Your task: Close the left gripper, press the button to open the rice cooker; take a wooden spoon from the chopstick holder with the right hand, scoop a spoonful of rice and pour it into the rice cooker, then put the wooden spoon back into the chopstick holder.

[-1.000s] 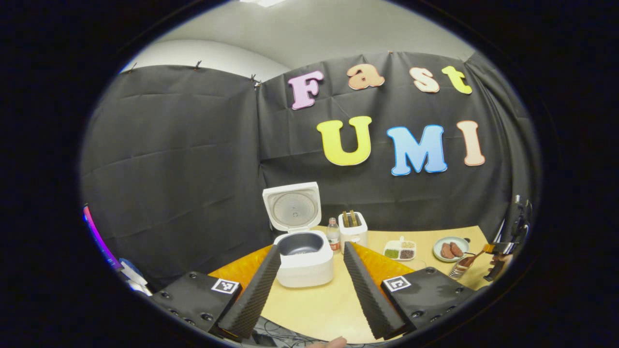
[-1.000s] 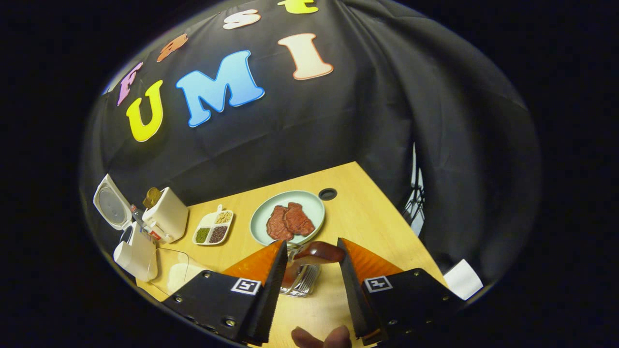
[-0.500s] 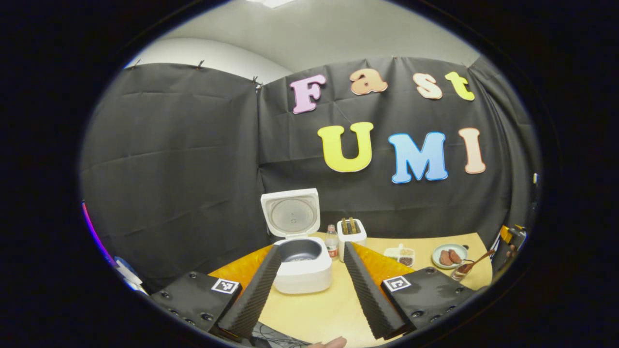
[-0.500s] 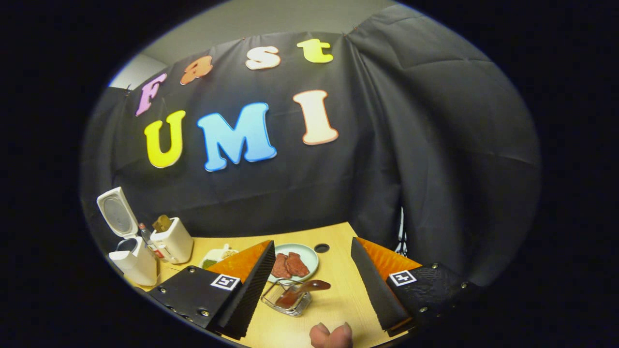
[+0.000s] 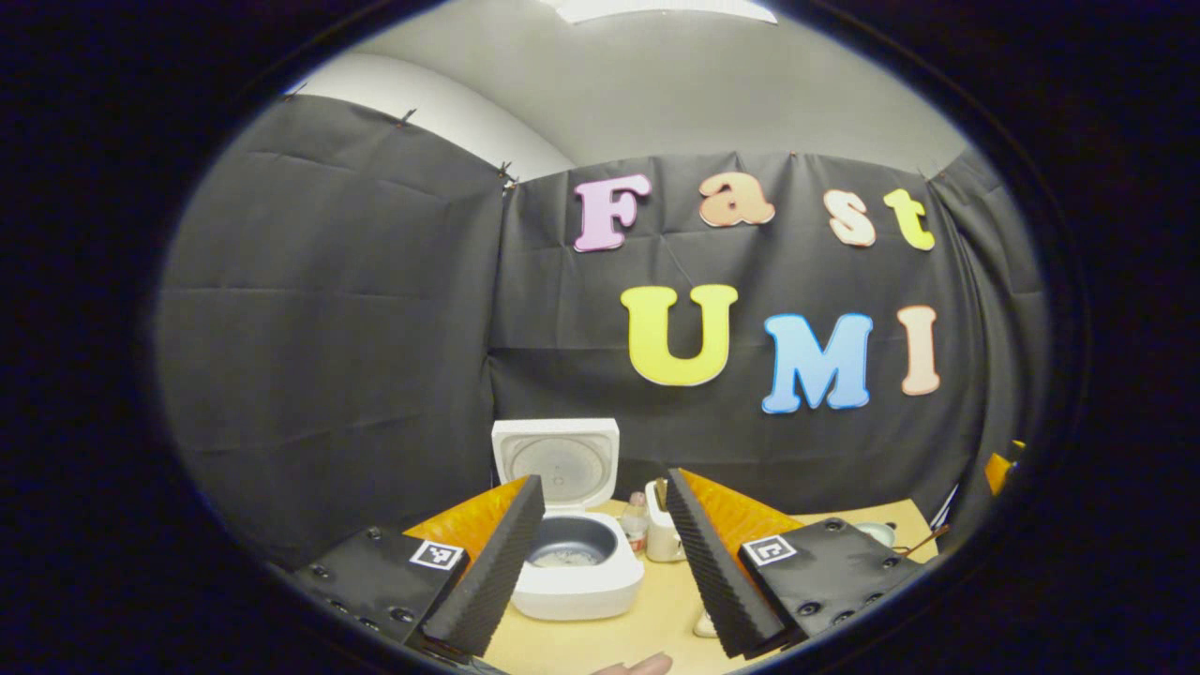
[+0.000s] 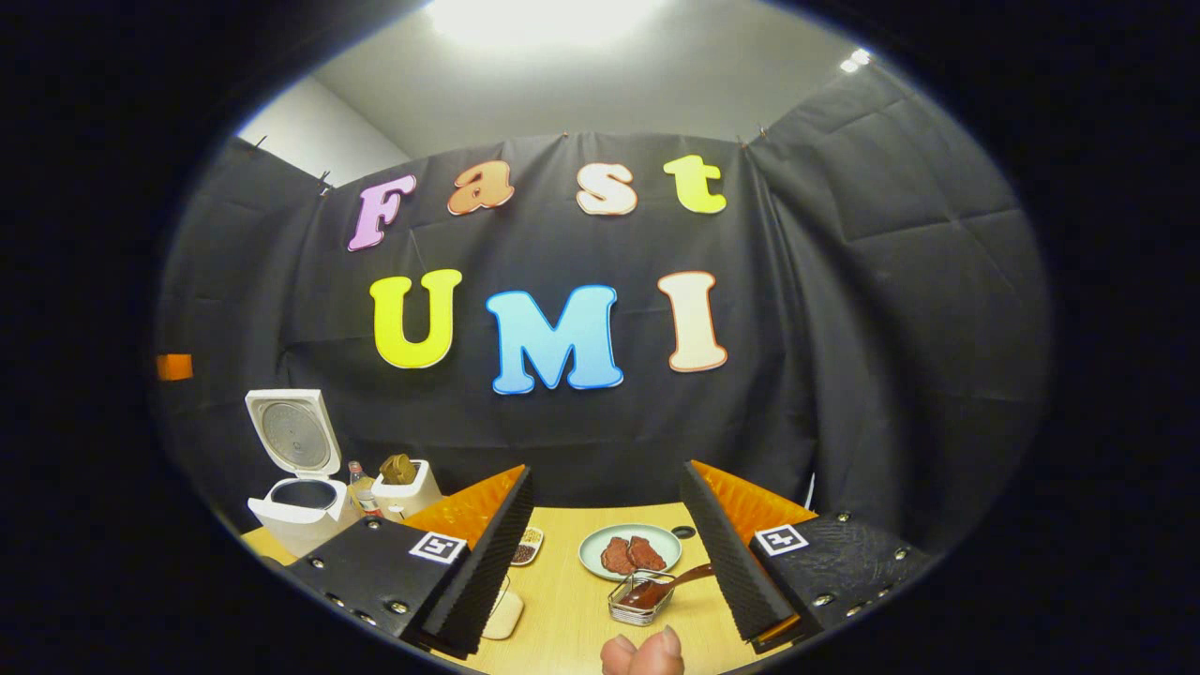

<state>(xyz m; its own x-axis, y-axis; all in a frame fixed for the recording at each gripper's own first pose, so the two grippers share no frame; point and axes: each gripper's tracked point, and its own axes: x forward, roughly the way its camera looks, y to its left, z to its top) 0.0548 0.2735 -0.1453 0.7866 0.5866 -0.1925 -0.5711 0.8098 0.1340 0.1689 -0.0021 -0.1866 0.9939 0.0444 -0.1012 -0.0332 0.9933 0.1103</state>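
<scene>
The rice cooker (image 5: pixel 572 562) is standing on the tabletop (image 6: pixel 562 609) with its lid (image 5: pixel 558 464) up, and there is some rice lying in its dark pot. The wooden spoon (image 6: pixel 661 588) is lying in the wire chopstick holder (image 6: pixel 637 607), with its handle sticking out to one side. The right claw (image 6: pixel 609 553) is hanging above the holder with its fingers wide apart, holding nothing. The left claw (image 5: pixel 600 553) is pointing at the cooker, and its fingers are wide apart too.

It looks like the job is nearly done, with only backing away left. To do that well, the right claw should go straight up and away, so it does not bump the handle or tip the holder. The plate of meat (image 6: pixel 630 551) is sitting just behind, so the claw should stay clear of it.
</scene>
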